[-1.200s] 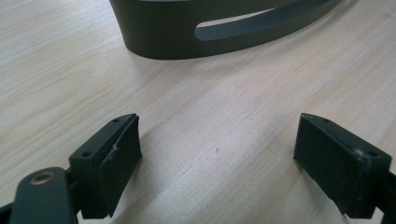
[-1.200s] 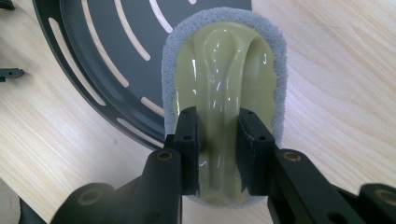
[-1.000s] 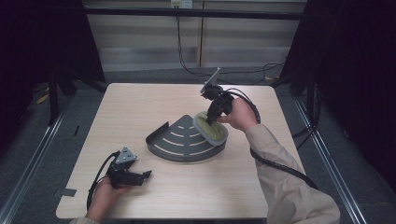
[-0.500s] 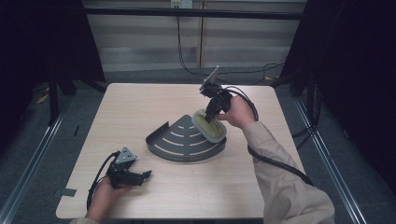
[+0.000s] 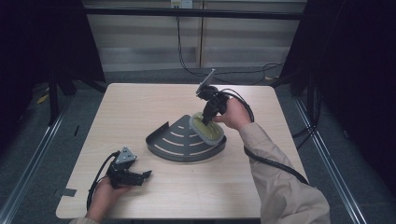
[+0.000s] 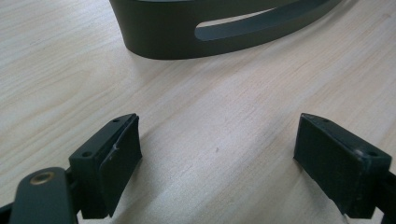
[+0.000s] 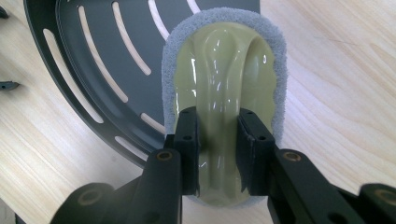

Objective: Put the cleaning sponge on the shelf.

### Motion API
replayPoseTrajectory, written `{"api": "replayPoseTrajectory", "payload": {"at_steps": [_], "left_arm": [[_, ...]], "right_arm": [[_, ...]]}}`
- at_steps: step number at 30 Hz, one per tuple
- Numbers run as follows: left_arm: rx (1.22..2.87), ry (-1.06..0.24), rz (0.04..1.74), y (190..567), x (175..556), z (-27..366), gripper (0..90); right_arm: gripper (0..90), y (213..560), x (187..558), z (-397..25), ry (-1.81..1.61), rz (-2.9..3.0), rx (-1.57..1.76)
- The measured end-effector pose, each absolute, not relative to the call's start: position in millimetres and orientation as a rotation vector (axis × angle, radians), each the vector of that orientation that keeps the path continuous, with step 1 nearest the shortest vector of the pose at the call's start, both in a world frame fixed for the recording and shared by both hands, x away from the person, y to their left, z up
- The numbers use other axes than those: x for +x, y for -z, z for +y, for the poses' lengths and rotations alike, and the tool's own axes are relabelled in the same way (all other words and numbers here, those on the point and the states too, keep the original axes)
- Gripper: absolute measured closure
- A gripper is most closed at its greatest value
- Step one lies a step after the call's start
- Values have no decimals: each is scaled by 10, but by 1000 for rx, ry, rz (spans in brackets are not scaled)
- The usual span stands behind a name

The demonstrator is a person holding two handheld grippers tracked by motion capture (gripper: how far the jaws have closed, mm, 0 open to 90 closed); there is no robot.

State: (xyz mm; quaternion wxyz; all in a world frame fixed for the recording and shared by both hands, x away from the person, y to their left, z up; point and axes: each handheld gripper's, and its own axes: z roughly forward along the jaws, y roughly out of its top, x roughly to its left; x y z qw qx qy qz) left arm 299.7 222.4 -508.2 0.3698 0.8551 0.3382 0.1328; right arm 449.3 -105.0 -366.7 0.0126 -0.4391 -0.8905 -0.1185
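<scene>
Pale wood table [image 5: 140, 107], dark curtains around. My right gripper [image 7: 218, 154] pinches the scrubber [image 7: 224, 93] by its handle, over the tray [image 5: 173, 144] edge; left gripper [image 6: 217, 158] rests wide, empty.

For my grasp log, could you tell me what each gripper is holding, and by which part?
The right gripper clamps the scrubbing pad by its green arched handle. The left gripper holds nothing.
</scene>
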Motion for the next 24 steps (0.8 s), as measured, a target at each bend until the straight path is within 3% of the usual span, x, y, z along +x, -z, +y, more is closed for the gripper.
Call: {"api": "replayPoseTrajectory", "payload": {"at_steps": [24], "left_arm": [[2191,-344,868,5085,2996,2222,141]], "right_arm": [[719,3900,4485,-975,351,-2772,-1332]]}}
